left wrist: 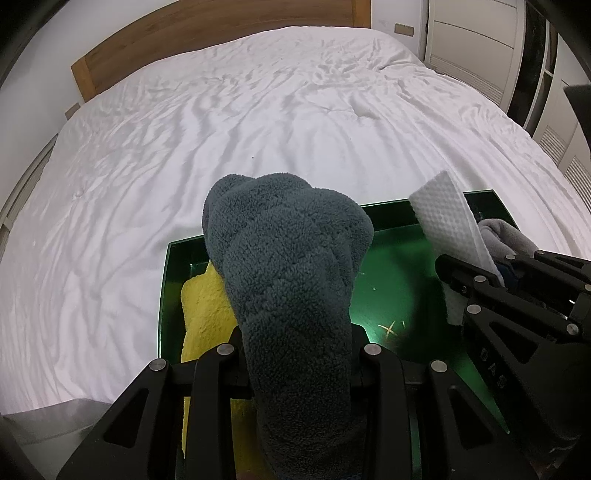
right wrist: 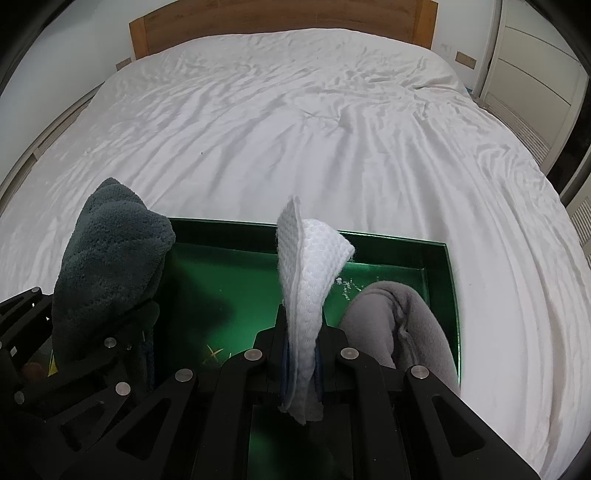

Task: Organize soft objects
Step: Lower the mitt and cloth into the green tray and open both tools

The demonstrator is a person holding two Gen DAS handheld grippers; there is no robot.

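Note:
A dark grey-blue fluffy cloth (left wrist: 288, 258) stands up between the fingers of my left gripper (left wrist: 295, 354), which is shut on it above the left part of a green tray (left wrist: 391, 258). Under it in the tray lies a yellow cloth (left wrist: 205, 310). My right gripper (right wrist: 301, 343) is shut on a white waffle-textured cloth (right wrist: 310, 266) over the middle of the green tray (right wrist: 236, 273). The white cloth (left wrist: 447, 218) and the right gripper (left wrist: 491, 288) also show at the right of the left wrist view. A grey fleece cloth (right wrist: 391, 321) lies in the tray's right end.
The tray rests on a wide bed with a wrinkled white sheet (left wrist: 258, 110) and a wooden headboard (right wrist: 280, 26). White wardrobe doors (right wrist: 535, 74) stand to the right of the bed. In the right wrist view the dark cloth (right wrist: 110, 266) and left gripper sit at the left.

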